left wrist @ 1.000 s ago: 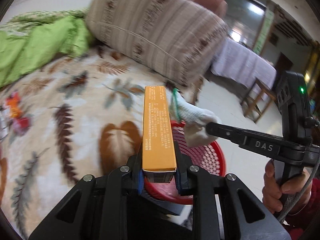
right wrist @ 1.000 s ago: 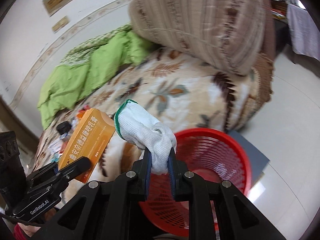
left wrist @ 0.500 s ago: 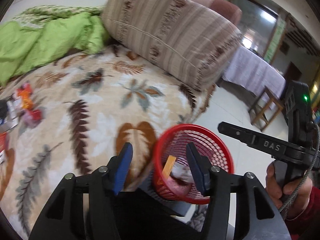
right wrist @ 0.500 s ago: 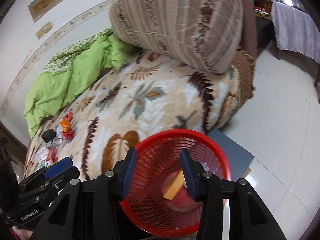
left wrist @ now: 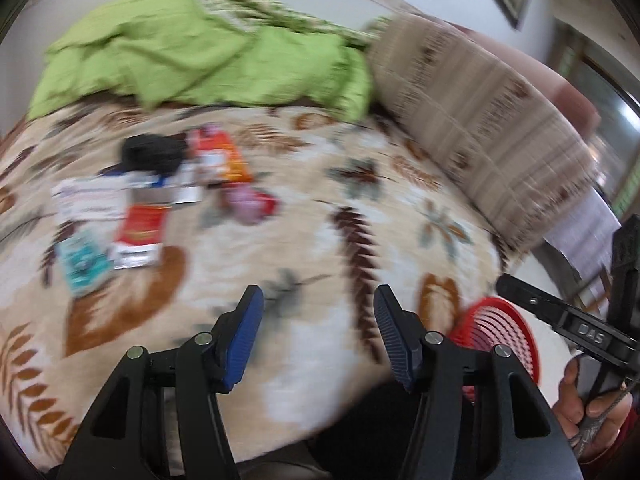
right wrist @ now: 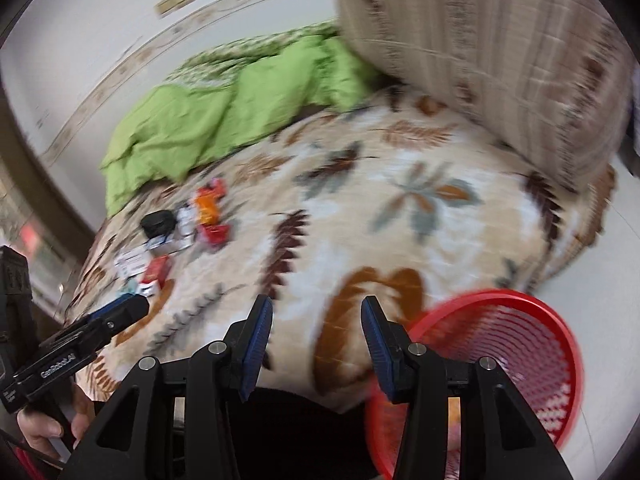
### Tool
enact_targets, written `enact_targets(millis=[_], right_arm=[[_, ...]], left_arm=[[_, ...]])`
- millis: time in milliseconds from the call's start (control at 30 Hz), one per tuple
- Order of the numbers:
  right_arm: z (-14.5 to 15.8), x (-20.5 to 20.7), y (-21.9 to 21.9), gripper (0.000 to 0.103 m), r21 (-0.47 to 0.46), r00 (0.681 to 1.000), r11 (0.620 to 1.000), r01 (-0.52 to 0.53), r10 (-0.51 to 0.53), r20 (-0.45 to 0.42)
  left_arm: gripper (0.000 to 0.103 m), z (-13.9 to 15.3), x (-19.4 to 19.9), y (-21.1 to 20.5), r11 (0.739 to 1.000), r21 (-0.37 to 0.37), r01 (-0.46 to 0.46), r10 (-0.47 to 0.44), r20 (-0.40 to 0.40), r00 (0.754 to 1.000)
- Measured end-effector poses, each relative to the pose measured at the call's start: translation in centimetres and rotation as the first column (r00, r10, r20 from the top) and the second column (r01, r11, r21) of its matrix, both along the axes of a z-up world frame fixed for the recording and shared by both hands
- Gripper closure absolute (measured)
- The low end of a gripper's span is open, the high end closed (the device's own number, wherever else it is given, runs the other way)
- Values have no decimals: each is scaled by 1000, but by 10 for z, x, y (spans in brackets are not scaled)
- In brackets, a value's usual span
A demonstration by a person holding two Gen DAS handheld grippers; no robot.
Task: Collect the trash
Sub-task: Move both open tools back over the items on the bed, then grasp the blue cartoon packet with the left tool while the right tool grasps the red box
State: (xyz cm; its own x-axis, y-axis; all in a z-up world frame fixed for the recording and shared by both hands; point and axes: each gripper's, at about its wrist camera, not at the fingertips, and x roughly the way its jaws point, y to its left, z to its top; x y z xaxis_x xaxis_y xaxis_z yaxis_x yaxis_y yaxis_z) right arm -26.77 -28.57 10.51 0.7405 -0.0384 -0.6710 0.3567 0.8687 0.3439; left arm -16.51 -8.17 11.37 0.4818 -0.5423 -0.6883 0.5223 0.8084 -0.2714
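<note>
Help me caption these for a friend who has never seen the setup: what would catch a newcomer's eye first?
Probably the bright green quilt bunched at the far side of the leaf-patterned blanket, with a big striped cushion to its right. Next, the pile of litter lying on the blanket to the left. Last, the red basket beside the bed at lower right, close to the open right hand-held gripper.

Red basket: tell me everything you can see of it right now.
The red basket is a round, open-topped bin of what looks like plastic mesh with a solid rim. It stands upright on the pale floor, close against the edge of the leaf-patterned blanket. In the right wrist view, the right tool's arm hides its near left part. Motion blur hides its contents. Neither tool touches it.
</note>
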Motion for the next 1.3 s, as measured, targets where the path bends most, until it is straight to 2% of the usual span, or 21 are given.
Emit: enact_targets(millis=[100,200,300,367,433,500,667,767,867,900,933,967,1033,1300], right_arm=[[1,27,23,49,-14,997,997,-71,71,4],[-5,55,48,49,0,989,989,-146,146,-8],[-11,83,72,49,9,978,978,-208,209,-23],[-15,99,87,49,12,969,969,-245,245,-35],[-19,115,102,48,-1,962,962,-271,271,-43],[-23,125,109,46,3,958,959,-282,282,-48],[-30,143,119,41,26,955,957,-290,291,-55],[-30,150,119,40,24,958,960,-280,281,-61],[-32,159,117,36,36,961,963,-267,269,-71],[-33,164,117,35,41,961,963,-265,268,-76],[-34,169,117,35,48,961,964,-262,265,-78],[-36,176,118,35,58,962,964,-258,262,-82],[-39,189,124,34,78,959,962,-261,268,-93],[-63,259,162,32,98,938,953,-286,300,-175]], left_arm=[[46,-5,16,37,995,10,-101,101,-6,995],[46,-11,32,74,978,9,-210,210,-27,977],[43,-18,49,112,944,10,-330,330,-52,943],[38,-25,64,133,908,29,-418,419,-64,906],[37,-35,80,145,886,36,-463,464,-104,880],[36,-46,95,149,879,25,-477,475,-147,868],[36,-69,131,146,851,73,-519,522,-208,827],[36,-81,144,134,842,135,-522,539,-197,819],[36,-86,149,127,839,182,-513,538,-131,833],[40,-85,150,127,837,196,-511,536,-113,836],[51,-86,151,127,834,214,-509,536,-92,839],[57,-85,152,130,830,218,-513,540,-85,838],[61,-83,151,140,829,200,-522,545,-85,834],[65,-79,147,168,806,168,-568,585,-84,806]])
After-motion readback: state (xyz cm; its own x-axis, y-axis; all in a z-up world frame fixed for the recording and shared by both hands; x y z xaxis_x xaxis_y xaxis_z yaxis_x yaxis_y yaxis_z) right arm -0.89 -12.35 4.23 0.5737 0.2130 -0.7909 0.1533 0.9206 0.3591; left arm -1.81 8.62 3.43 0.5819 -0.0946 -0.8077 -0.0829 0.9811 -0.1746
